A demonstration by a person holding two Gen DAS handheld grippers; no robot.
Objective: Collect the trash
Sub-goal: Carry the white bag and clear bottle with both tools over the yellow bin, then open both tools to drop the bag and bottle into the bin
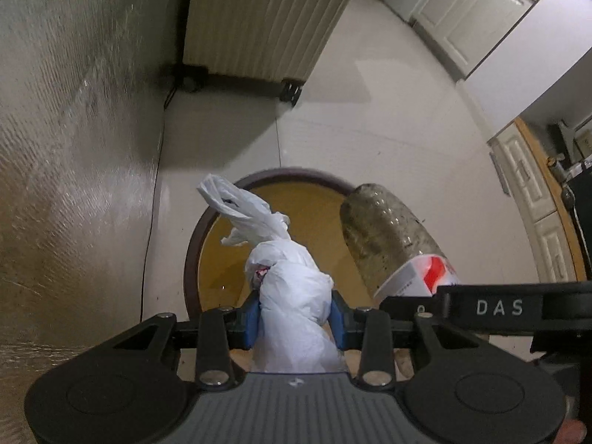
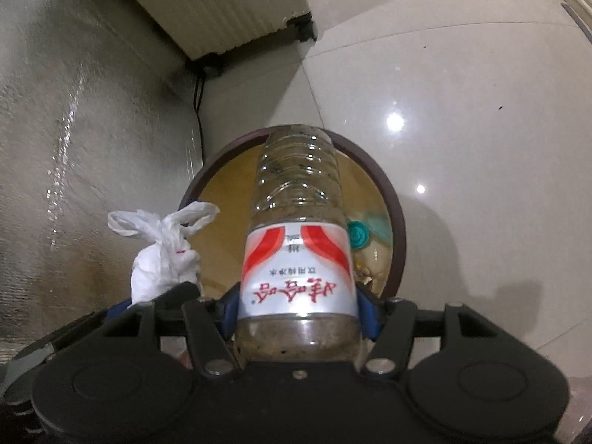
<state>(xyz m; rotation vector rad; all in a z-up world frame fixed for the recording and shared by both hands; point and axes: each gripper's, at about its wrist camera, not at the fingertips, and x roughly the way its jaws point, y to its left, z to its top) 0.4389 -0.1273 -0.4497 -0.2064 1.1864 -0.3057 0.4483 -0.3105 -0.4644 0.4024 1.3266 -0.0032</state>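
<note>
Both grippers, left (image 1: 294,318) clamping a knotted white plastic bag (image 1: 292,292), right (image 2: 298,314) clamping a dirty clear plastic bottle (image 2: 298,259), hang above the round brown bin (image 2: 397,222) below; releasing off-centre could bounce trash off its rim.

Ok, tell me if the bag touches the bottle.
Apart. The left wrist view shows the bin's yellow inside between the bag and bottle.

White crumpled plastic bag (image 1: 292,296), small pink-red mark near its knot. Clear ribbed plastic bottle (image 2: 299,199), grimy grey-brown inside; its white label (image 2: 296,273) has red curved swooshes and red characters. Round bin (image 2: 397,222), dark brown rim, mustard-yellow interior; teal item (image 2: 357,236) inside it. Blue pads (image 1: 249,318) on black jaws. Cream ribbed radiator (image 1: 259,18) beyond bin. Glossy off-white tiled floor (image 2: 462,111).
</note>
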